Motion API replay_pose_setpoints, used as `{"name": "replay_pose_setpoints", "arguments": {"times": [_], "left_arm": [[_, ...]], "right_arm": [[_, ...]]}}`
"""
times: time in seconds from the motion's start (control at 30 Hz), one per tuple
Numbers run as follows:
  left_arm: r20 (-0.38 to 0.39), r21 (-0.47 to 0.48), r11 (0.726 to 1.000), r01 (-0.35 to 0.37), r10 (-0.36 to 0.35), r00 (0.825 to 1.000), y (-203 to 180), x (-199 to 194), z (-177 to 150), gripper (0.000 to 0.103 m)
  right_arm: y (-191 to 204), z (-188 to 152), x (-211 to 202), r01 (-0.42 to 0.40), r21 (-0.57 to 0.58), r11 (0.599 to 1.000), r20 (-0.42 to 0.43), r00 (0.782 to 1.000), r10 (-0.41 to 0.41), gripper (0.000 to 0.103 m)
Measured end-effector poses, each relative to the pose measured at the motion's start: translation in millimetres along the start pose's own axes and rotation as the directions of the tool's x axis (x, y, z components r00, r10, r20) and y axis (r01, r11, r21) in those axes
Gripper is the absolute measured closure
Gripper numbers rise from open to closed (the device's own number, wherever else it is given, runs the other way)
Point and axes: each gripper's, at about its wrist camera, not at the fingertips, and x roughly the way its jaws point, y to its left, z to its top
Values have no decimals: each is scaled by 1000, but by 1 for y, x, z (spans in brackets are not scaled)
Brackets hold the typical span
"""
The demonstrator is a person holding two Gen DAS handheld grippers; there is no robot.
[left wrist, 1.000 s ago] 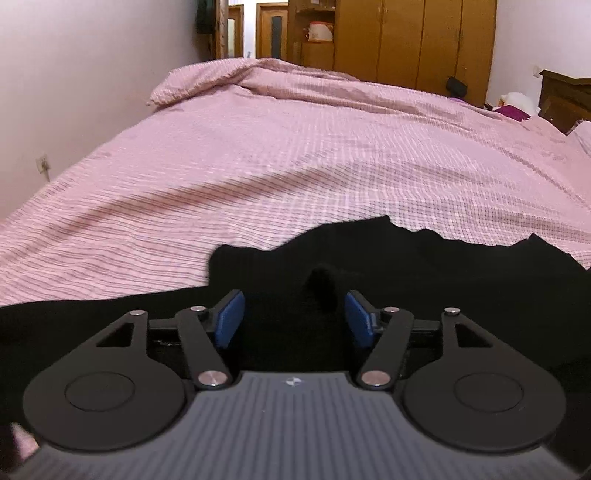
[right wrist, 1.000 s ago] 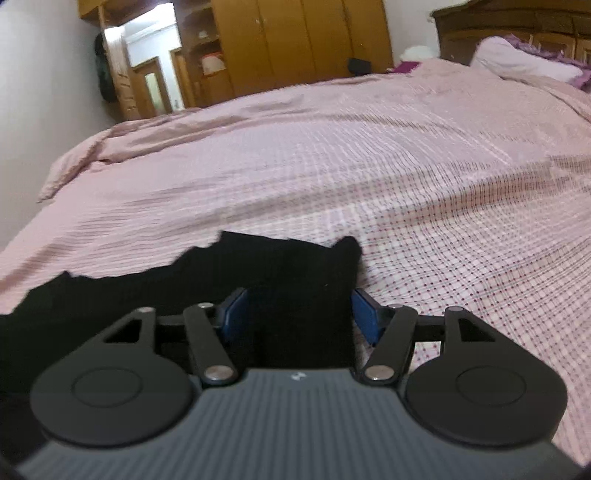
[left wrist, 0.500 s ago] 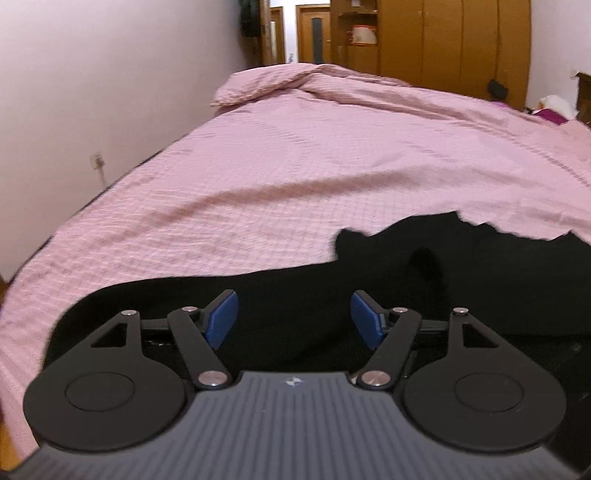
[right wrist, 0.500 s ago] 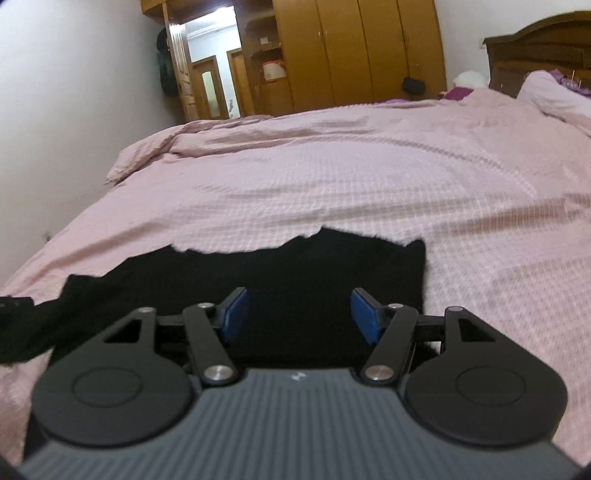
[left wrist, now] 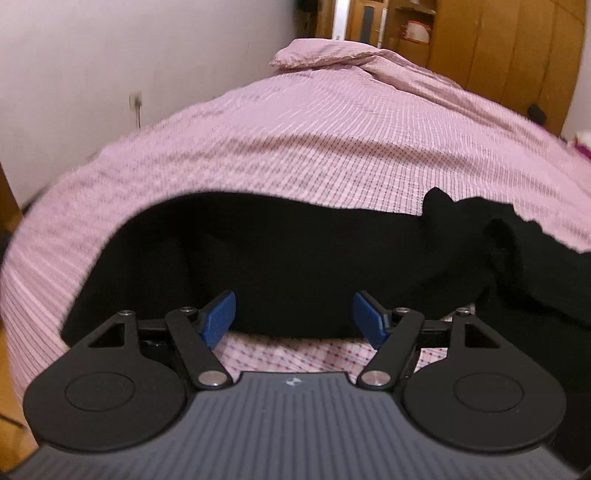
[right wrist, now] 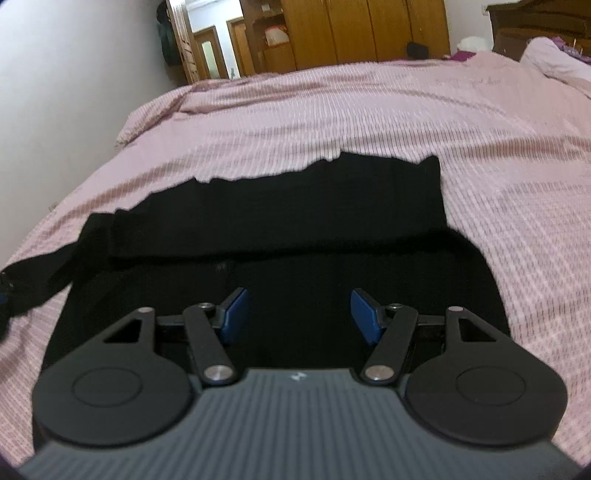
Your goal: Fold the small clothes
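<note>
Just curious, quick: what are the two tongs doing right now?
Left tongs: open, have just been opening, holding nothing, black garment beyond.
Right tongs: open, holding nothing, above the garment.

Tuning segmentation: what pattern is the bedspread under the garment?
Pink with a fine checked grid: bedspread, clearest in the left wrist view.

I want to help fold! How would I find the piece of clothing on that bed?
Look for the big bed with the pink checked cover in front of the wooden wardrobes. At the near edge of the cover lies the black garment, spread out flat. It is the only dark thing on all that pink.
</note>
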Motion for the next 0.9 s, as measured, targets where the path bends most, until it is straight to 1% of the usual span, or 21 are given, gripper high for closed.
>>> {"name": "replay_pose_setpoints", "arguments": {"times": [0.07,0.13,0.17,0.23,0.37,0.47,0.53,0.57,0.67,0.7,0.73,0.77,0.83,0.9], "left_arm": [[-17,-72,997,23,-24,1000,3,5,-6,26],[-27,-142,988,53,-57,998,4,10,-13,25],[-27,-175,982,67,-72,997,6,13,-15,24],[-5,-226,971,76,-79,997,9,19,-18,24],[46,-268,961,66,-56,997,11,30,-13,23],[70,-275,961,27,-8,998,10,41,-4,23],[99,-270,963,-1,29,995,8,48,1,24],[107,-264,965,-9,39,993,7,53,5,27],[126,-234,971,-49,80,989,5,54,11,84],[137,-251,967,-41,78,987,10,51,13,89],[166,-285,958,-13,63,984,16,45,13,90],[187,-297,955,-9,67,980,20,39,14,91],[235,-286,958,-40,111,966,22,24,14,92],[282,-257,965,-49,123,951,18,13,13,92]], "right_arm": [[-1,-5,4,6,4,1000,-20,1000,-6,40],[-1,-10,9,13,13,1000,-40,999,-13,40],[-2,-13,11,12,17,1000,-49,999,-11,40],[-2,-18,14,17,17,1000,-57,998,-16,40],[-1,-22,17,21,2,1000,-50,999,-21,40],[-3,-24,19,19,17,1000,-49,999,-18,40],[-4,-25,19,17,19,1000,-43,999,-16,39],[-4,-25,19,16,15,1000,-40,999,-16,39],[-4,-27,17,12,10,1000,-33,999,-12,39],[-5,-27,17,9,12,1000,-32,999,-8,39],[-6,-27,17,5,15,1000,-31,1000,-5,39],[-6,-27,16,2,19,1000,-31,1000,-2,39],[-7,-27,16,-1,27,1000,-30,1000,2,39],[-7,-27,16,0,30,1000,-27,1000,1,38]]}}
